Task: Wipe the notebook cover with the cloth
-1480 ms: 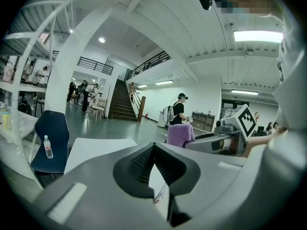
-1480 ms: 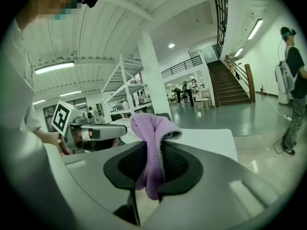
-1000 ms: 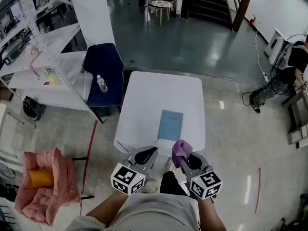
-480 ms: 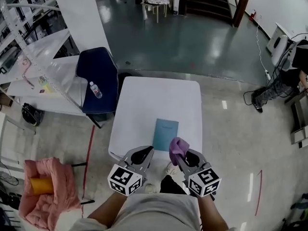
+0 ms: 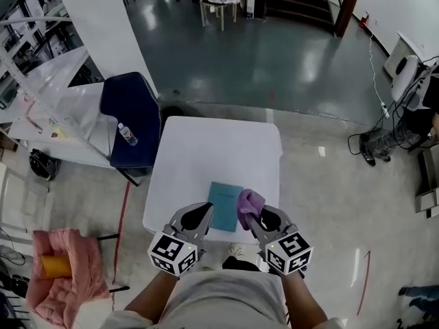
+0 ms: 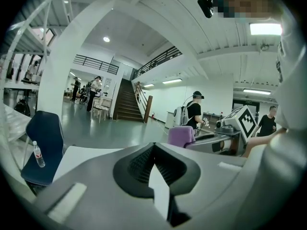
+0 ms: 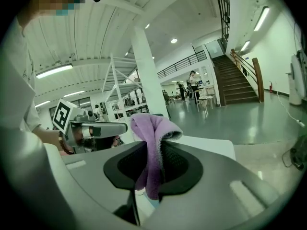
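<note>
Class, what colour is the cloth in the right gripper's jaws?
Purple; the cloth shows best in the right gripper view.

Grey left gripper (image 5: pixel 202 210), grey right gripper (image 5: pixel 252 219), b/w marker cubes (image 5: pixel 172 253), light-grey tee (image 5: pixel 226 300)

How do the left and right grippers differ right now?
The right gripper is shut on the purple cloth; the left gripper is shut with nothing between its jaws. In the head view, the left sits at the notebook's left edge, the right at its right edge. Both point forward over the table.
</note>
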Demonstrator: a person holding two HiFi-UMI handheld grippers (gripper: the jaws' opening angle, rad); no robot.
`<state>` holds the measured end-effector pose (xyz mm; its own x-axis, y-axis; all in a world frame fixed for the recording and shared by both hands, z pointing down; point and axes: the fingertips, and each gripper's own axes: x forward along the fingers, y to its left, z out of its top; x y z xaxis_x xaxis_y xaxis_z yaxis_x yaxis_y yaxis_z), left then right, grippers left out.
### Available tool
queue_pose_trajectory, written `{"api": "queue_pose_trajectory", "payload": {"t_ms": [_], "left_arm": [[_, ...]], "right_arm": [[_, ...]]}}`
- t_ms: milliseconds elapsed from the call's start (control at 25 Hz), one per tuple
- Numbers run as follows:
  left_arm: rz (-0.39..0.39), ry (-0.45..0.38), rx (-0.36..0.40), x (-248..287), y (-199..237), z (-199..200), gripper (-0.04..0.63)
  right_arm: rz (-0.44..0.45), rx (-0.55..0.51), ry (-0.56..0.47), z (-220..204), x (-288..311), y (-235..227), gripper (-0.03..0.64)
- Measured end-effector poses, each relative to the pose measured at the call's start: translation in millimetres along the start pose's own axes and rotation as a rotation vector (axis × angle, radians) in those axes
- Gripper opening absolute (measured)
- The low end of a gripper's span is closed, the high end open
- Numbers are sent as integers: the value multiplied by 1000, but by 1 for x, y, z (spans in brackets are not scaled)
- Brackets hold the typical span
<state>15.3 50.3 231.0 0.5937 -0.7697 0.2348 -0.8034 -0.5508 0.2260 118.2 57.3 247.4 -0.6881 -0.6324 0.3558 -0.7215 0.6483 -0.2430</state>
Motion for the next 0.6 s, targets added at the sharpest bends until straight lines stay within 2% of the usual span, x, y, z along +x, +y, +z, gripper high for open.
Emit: {"api": "queue_pose_trajectory", "payload": {"t_ms": [280, 600], "left_arm": [[52, -12, -12, 24, 9, 7, 0], [64, 10, -17, 28, 12, 2, 0]], "right_arm": [[28, -21, 24, 8, 7, -29, 99], [27, -14, 60, 0, 12, -39, 99]]}}
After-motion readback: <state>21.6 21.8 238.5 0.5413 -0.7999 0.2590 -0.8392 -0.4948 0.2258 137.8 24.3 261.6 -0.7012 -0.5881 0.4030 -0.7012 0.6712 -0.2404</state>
